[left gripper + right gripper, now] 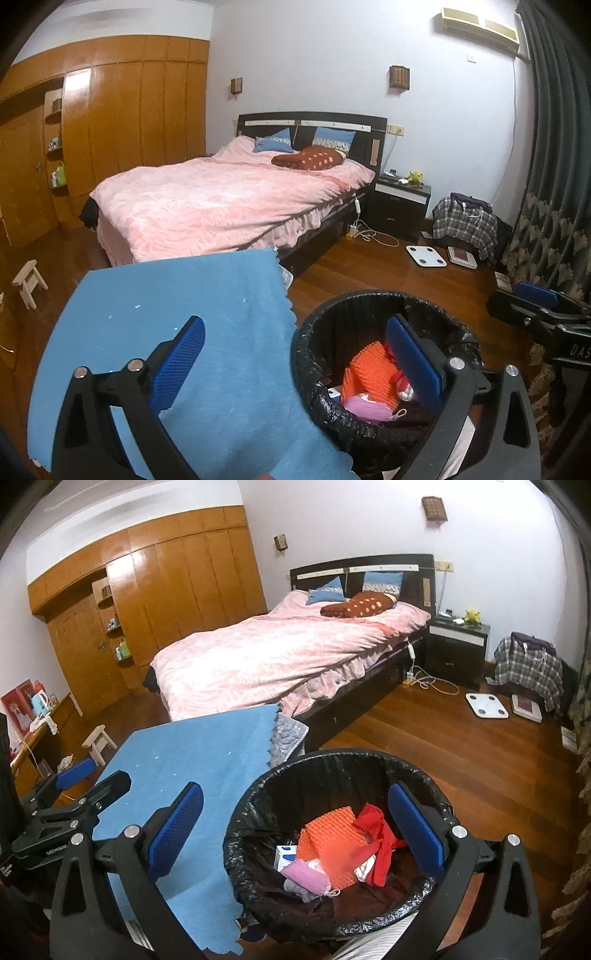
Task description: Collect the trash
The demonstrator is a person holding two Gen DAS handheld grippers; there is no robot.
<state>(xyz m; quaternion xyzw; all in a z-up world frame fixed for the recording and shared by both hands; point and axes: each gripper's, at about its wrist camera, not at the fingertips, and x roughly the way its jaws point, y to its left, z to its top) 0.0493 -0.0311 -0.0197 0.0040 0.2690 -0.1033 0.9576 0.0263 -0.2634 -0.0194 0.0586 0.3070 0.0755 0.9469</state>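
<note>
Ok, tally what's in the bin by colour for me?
Orange: 1, ridged orange sheet
Red: 1, red fabric piece
Pink: 1, pink mask
Blue and white: 1, small box
Total: 4 visible in the trash bin

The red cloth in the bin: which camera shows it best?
The right wrist view: the red cloth lies in plain sight beside the orange mat. In the left wrist view, the left gripper's finger hides most of it.

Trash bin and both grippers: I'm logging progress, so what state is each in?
Trash bin: lined, holding trash, not full.
Left gripper: open, fingers empty.
Right gripper: open, fingers empty.
Blue cloth: spread flat, bare.
</note>
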